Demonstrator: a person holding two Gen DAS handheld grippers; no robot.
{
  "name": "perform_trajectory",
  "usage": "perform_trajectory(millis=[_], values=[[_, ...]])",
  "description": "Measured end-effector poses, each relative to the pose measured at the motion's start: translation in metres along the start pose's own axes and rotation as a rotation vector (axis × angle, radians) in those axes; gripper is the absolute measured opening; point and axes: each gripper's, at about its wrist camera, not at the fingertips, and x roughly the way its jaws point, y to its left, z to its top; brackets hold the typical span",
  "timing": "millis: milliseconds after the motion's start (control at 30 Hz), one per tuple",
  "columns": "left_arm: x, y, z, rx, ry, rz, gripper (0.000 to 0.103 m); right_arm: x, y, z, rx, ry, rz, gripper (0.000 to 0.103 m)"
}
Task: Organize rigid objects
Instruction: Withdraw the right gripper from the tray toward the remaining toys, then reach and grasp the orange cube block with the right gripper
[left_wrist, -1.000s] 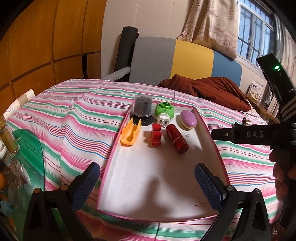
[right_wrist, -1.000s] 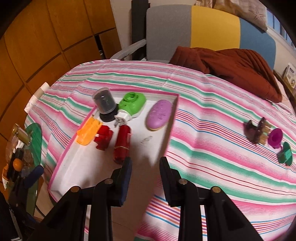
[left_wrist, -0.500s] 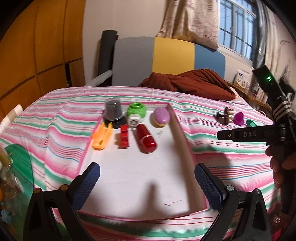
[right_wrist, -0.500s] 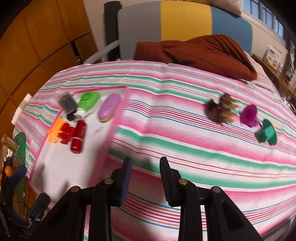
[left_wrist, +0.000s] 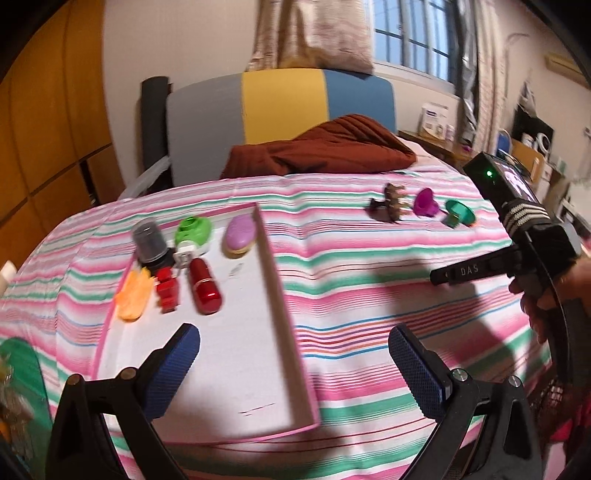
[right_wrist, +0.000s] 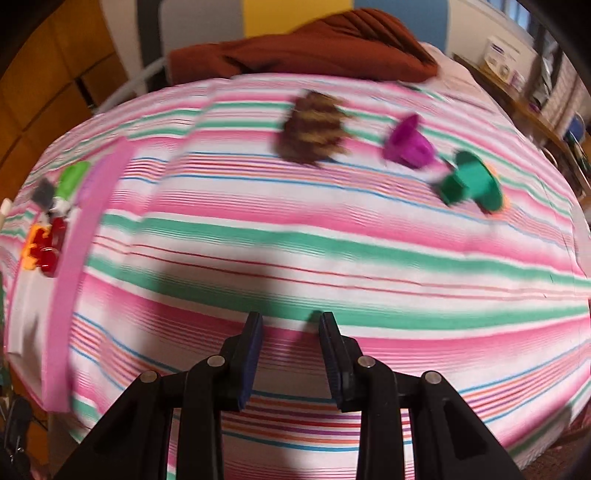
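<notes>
- Three loose items lie in a row on the striped tablecloth (right_wrist: 295, 236), well apart from the tray.
- Brown toy (right_wrist: 314, 127): dark brown body with tan ridges or prongs; blurred in the right wrist view, shape not resolved. Leftmost of the three, nearest the tray side.
- Magenta funnel-shaped piece (right_wrist: 408, 142): flared rim, lying on its side, just right of the brown toy.
- Green funnel-shaped piece (right_wrist: 471, 182): wide disc rim with a blocky stem, tipped on its side, just beside the magenta one, nearly touching.
- Pink-rimmed white tray (left_wrist: 275, 295) sits at the left of the cloth; its contents cluster at the far end, near end bare.
- Tray back row: grey domed container (left_wrist: 149, 243), green plug-in device (left_wrist: 192, 232) with white plug face, lilac oval case (left_wrist: 241, 234) at the right wall.
- Tray front row: orange clip-like piece (left_wrist: 135, 295), red blocky piece (left_wrist: 168, 290), red glossy cylinder (left_wrist: 204, 290) lying flat.
- Left gripper (left_wrist: 291, 369): blue pads spread wide, nothing between them, hovering over the tray's near right corner.
- Right gripper (right_wrist: 290, 354): pads close together with a narrow gap, nothing held, above bare cloth short of the three loose items.
- A hand (left_wrist: 546, 291) holds the right gripper's handle at the right edge of the left wrist view.
</notes>
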Motion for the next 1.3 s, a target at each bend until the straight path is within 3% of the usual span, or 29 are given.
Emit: perform_trajectory(millis=[167, 333, 533, 700, 833, 900, 1100, 1133, 1233, 1300], values=[[0.004, -0.022, 0.007, 0.045, 0.007, -0.033, 0.103, -0.003, -0.046, 0.004, 0.103, 0.006, -0.017, 0.031], [0.003, -0.036, 0.009, 0.089, 0.001, -0.052, 0.103, -0.002, -0.098, 0.019, 0.296, 0.019, 0.032, 0.032], [0.007, -0.039, 0.007, 0.098, 0.020, -0.055, 0.103, -0.014, -0.154, 0.053, 0.376, -0.086, -0.075, 0.032], [0.013, -0.038, 0.007, 0.093, 0.039, -0.045, 0.103, -0.012, -0.183, 0.081, 0.447, -0.196, -0.107, 0.032], [0.016, -0.036, 0.007, 0.093, 0.045, -0.035, 0.103, 0.002, -0.188, 0.092, 0.445, -0.223, -0.051, 0.032], [0.018, -0.034, 0.007, 0.086, 0.047, -0.032, 0.103, 0.008, -0.191, 0.094, 0.432, -0.191, -0.010, 0.032], [0.021, -0.034, 0.007, 0.074, 0.055, -0.033, 0.103, 0.013, -0.169, 0.085, 0.369, -0.073, 0.370, 0.032], [0.021, -0.034, 0.007, 0.074, 0.054, -0.034, 0.103, 0.011, -0.167, 0.083, 0.366, -0.076, 0.397, 0.032], [0.020, -0.034, 0.006, 0.070, 0.052, -0.032, 0.103, 0.000, -0.172, 0.080, 0.400, -0.138, 0.339, 0.032], [0.021, -0.032, 0.006, 0.062, 0.053, -0.033, 0.103, -0.003, -0.182, 0.077, 0.442, -0.162, 0.250, 0.032]])
